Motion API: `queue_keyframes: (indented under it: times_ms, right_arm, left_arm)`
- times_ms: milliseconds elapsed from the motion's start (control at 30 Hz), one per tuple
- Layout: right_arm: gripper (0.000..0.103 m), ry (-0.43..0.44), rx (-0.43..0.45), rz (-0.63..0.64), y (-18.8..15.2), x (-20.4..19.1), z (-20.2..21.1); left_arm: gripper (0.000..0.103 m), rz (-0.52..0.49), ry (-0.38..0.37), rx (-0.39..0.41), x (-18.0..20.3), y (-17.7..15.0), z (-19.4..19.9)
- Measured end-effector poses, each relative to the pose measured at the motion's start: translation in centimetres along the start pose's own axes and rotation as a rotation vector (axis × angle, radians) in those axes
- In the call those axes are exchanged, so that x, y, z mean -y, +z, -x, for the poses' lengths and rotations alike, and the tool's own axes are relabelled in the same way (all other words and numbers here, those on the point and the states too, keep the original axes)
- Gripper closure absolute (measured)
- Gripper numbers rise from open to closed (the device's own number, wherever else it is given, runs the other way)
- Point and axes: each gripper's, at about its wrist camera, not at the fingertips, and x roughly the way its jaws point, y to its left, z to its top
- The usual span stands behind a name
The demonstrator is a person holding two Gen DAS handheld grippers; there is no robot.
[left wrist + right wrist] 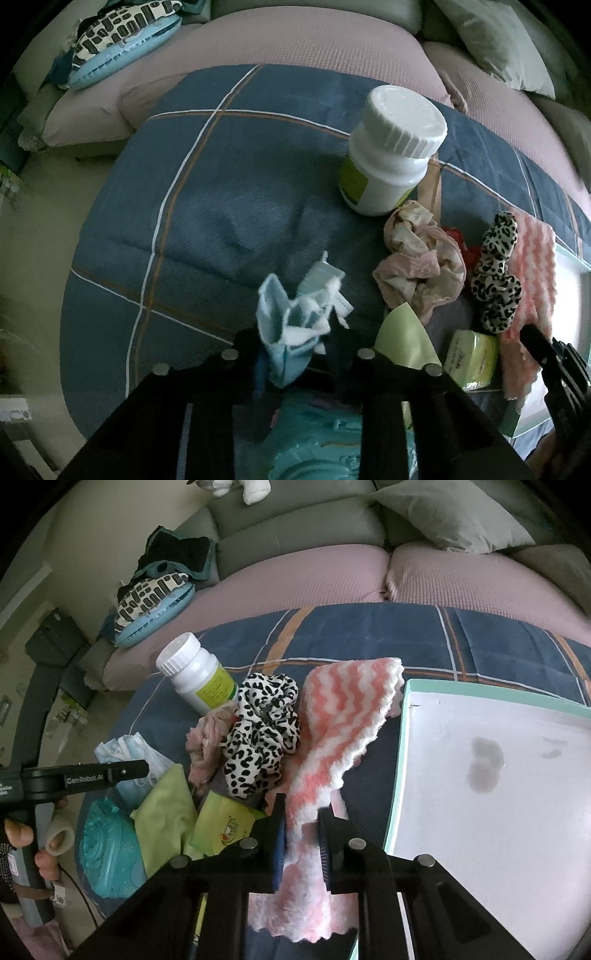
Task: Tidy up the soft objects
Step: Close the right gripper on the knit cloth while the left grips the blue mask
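A crumpled light blue face mask [284, 332] is bunched between the fingers of my left gripper [295, 343], which is shut on it above the blue plaid blanket [221, 221]. My right gripper [301, 834] is shut on the near end of a pink-and-white striped fluffy cloth [332, 738]. That cloth trails away over the blanket beside a leopard-print scrunchie [262, 731] and a crumpled pink fabric [207, 746]. A green cloth [166, 812] lies near the left gripper [142, 768], seen here from the side.
A white pill bottle [391, 147] stands behind the pile. A yellow-green packet [229, 827] and a teal object [107, 853] lie at the near edge. A white tray with a mint rim [406, 701] is on the right. A pink-cushioned sofa [295, 579] is behind. A hand [48, 845] holds the left gripper's handle.
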Motion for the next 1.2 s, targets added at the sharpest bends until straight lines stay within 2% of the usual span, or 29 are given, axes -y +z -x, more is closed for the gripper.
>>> queue_keyframes:
  times_ms: [167, 667, 1200]
  right_arm:
    - [0.095, 0.014, 0.008, -0.017, 0.0, 0.4, 0.2]
    - [0.096, 0.111, 0.071, -0.083, 0.4, 1.5, 1.6]
    - [0.096, 0.212, 0.245, -0.084, 1.2, 1.4, 5.3]
  left_arm:
    - [0.087, 0.013, -0.009, 0.004, -0.7, -0.2, -0.3]
    - [0.091, 0.087, -0.039, 0.080, -2.2, -1.0, 1.0]
    - [0.091, 0.147, -0.106, 0.213, -2.0, -2.1, 5.7]
